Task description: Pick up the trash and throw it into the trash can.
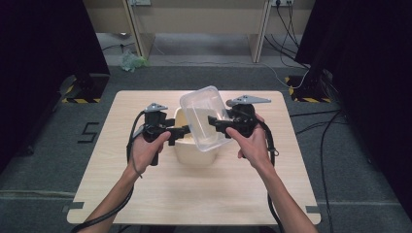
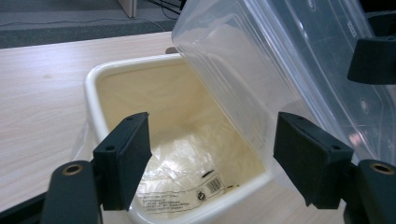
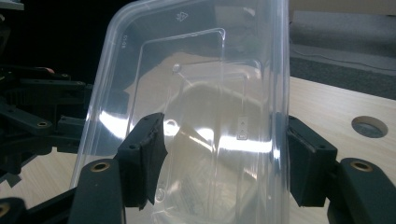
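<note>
A person at a light wooden table (image 1: 160, 194) holds a gripper in each hand. The right gripper (image 1: 216, 121) pinches a clear plastic container (image 1: 206, 116) across its rim, tilted mouth-down over a cream tub (image 1: 194, 153) at the table's centre. The left gripper (image 1: 187, 132) clamps the cream tub's near wall, its jaws drawn in on it. The clear container is slick and thin, so it could likely slip or twist out of the pinch, or knock the tub's rim if lowered crooked. There is bare tabletop on all sides, with the table edges well away
</note>
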The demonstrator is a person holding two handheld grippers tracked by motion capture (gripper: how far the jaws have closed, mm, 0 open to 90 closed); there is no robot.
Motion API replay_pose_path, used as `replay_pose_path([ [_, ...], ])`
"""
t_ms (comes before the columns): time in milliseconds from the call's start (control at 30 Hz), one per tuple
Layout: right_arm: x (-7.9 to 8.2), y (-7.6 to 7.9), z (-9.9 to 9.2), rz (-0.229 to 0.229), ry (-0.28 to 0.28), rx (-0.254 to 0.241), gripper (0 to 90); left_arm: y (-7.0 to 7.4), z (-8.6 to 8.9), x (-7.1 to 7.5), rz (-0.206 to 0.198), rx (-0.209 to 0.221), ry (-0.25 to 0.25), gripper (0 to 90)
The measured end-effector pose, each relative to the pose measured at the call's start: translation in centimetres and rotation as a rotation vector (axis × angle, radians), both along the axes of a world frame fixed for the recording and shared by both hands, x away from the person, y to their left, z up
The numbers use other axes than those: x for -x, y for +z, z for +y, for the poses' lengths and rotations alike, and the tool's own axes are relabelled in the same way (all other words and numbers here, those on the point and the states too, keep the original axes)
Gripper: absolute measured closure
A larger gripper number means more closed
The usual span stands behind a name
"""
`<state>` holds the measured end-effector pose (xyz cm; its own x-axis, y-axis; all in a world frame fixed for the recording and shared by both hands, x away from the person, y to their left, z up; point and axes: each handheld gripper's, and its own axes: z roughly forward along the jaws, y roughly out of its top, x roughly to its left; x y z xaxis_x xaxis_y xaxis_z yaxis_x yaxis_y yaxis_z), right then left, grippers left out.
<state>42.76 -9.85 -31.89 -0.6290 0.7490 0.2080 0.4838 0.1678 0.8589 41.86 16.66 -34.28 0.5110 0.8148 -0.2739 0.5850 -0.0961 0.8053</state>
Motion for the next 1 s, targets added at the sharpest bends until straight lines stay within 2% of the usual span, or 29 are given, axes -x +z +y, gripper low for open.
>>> replay_pose_path([
  [133, -1.2, -0.3, 0.8, 0.025, 0.009, -0.022, 37.6, -0.1, 0.9, -0.8, 0.016, 0.006, 0.025, 26.8],
  [333, -2.5, -0.3, 2.2, 0.008, 0.023, -0.002, 37.0, -0.1, 2.1, -2.0, 0.021, 0.021, 0.06, 27.1],
  [467, -3.4, -0.8, 2.6, 0.022, 0.035, -0.019, 36.6, -0.2, 2.7, -2.7, 0.028, 0.03, 0.081, 27.2],
  [533, -3.7, -1.2, 2.7, 0.01, 0.039, -0.017, 36.4, -0.4, 2.7, -3.1, 0.033, 0.025, 0.088, 27.2],
  [700, -4.3, -2.0, 3.2, -0.03, 0.027, 0.031, 36.0, -1.2, 2.5, -3.9, 0.046, 0.01, 0.107, 28.0],
  [867, -4.5, -2.7, 3.5, -0.072, 0.021, 0.084, 35.9, -1.9, 2.7, -4.7, 0.066, 0.026, 0.121, 27.9],
  [1000, -4.8, -3.5, 3.9, -0.073, 0.018, 0.121, 36.0, -2.2, 3.0, -5.0, 0.073, 0.03, 0.128, 27.6],
])
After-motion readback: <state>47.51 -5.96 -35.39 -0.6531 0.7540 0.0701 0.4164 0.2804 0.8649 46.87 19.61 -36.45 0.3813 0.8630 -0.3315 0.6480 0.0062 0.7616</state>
